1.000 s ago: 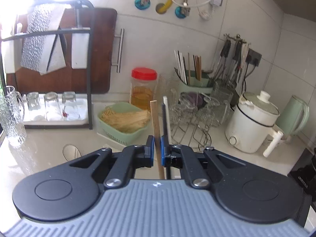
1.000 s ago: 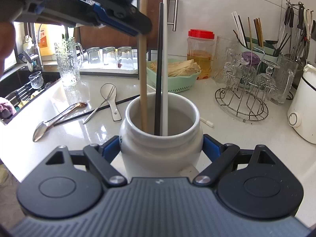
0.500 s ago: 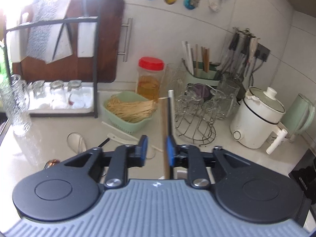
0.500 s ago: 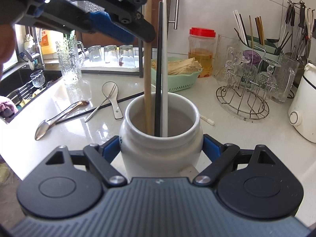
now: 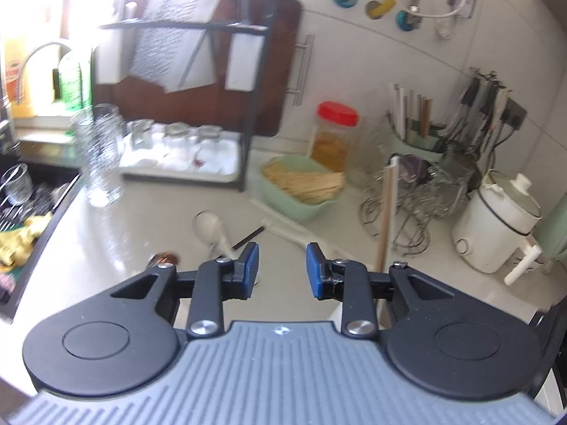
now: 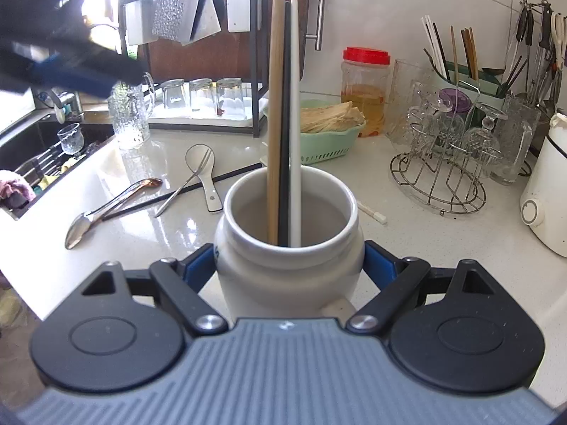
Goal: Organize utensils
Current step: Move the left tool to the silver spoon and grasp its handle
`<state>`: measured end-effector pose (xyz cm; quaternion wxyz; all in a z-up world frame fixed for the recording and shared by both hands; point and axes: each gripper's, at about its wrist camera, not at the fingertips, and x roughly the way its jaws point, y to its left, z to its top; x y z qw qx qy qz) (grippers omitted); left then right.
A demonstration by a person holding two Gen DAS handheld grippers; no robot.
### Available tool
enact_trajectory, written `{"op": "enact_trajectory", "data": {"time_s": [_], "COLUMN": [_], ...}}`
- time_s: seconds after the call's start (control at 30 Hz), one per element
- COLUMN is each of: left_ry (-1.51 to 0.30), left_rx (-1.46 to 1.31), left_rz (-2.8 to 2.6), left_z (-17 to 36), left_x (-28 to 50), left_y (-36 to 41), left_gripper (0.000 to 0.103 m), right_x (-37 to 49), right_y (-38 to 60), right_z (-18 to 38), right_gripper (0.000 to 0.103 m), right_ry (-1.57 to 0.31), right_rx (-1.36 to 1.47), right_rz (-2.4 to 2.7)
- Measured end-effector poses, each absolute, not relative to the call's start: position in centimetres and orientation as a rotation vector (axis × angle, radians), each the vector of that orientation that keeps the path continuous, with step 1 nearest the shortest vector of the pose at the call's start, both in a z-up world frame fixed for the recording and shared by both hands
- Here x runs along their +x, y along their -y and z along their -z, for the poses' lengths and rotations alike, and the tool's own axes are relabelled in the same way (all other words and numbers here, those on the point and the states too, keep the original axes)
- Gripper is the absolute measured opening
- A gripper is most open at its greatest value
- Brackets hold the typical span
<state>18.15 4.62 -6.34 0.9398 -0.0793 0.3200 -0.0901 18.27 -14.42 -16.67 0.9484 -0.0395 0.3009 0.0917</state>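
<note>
Nearest, our right gripper (image 6: 288, 265) clamps the white jar (image 6: 288, 248) holding three chopsticks (image 6: 283, 113). Our left gripper (image 5: 282, 271) gapes empty. Next (we judge) comes the spoon (image 6: 106, 209) lying beyond.

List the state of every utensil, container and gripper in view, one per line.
left gripper: open, empty
right gripper: shut on white jar
white jar: upright, held
three chopsticks: standing in jar
white ceramic spoon: lying on counter
metal spoon: lying on counter
red-lidded jar: closed
</note>
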Motion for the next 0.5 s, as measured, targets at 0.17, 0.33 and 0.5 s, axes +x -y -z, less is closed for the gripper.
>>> {"op": "enact_trajectory", "data": {"time_s": [0.17, 0.33, 0.5], "left_ry": [-0.679, -0.707, -0.728], "left_rx": [-0.145, -0.163, -0.170], "left_rz": [0.144, 0.106, 0.066], "left_z": [7.1, 7.7, 8.5], "left_x": [16.7, 16.0, 15.3], "left_y": [-6.2, -7.5, -8.5], "left_gripper": [0.034, 0.034, 0.034], "right_x": [18.3, 18.3, 18.2], "right_y": [14.5, 14.6, 14.6], "right_z": [16.6, 16.7, 16.6], "right_gripper": [0.090, 0.090, 0.090], "right_ry": [-0.616, -0.613, -0.611], "right_rx": [-0.089, -0.090, -0.090], "right_rz": [-0.201, -0.205, -0.211]}}
